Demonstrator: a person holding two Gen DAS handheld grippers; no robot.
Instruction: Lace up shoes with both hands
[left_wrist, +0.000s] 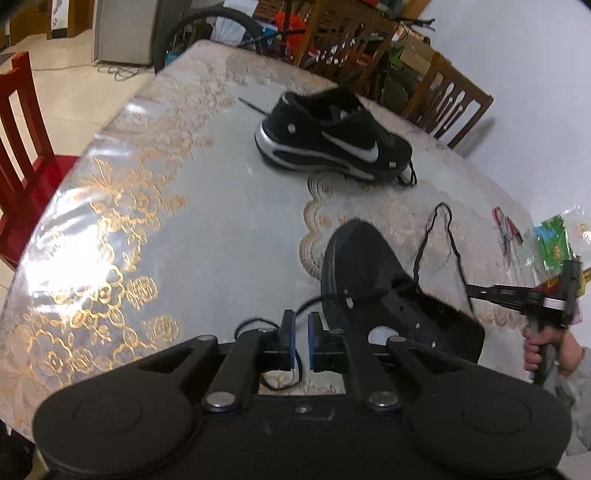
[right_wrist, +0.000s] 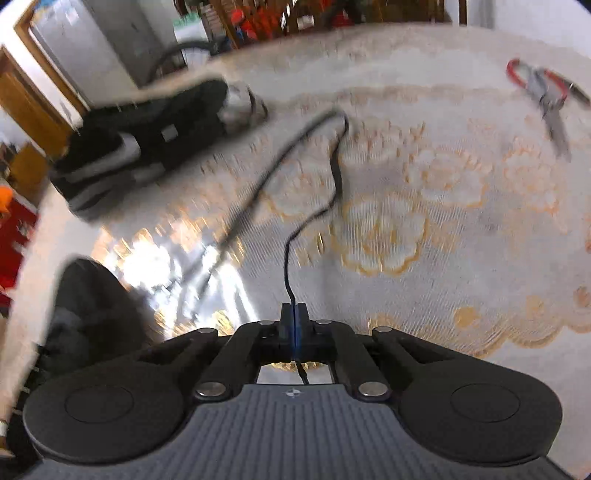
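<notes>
A black shoe (left_wrist: 369, 273) lies close in front of my left gripper (left_wrist: 301, 339), its toe pointing away; in the right wrist view this near shoe (right_wrist: 88, 295) is blurred at the lower left. The left pads stand almost together, and a black lace (left_wrist: 443, 236) from the shoe runs between them. My right gripper (right_wrist: 294, 321) is shut on the other end of the lace (right_wrist: 332, 147), which loops away over the table. In the left wrist view the right gripper (left_wrist: 472, 290) reaches in from the right, held by a hand (left_wrist: 543, 343). A second black shoe (left_wrist: 332, 136) with a white swoosh lies farther back, and that far shoe (right_wrist: 147, 136) also shows at the upper left.
The table (left_wrist: 184, 221) has a glossy floral cover. Red-handled scissors (left_wrist: 506, 229) (right_wrist: 546, 99) and a plastic bag (left_wrist: 554, 243) lie at the right. A red chair (left_wrist: 22, 147) stands left, wooden chairs (left_wrist: 447, 99) and a bicycle (left_wrist: 207, 33) behind.
</notes>
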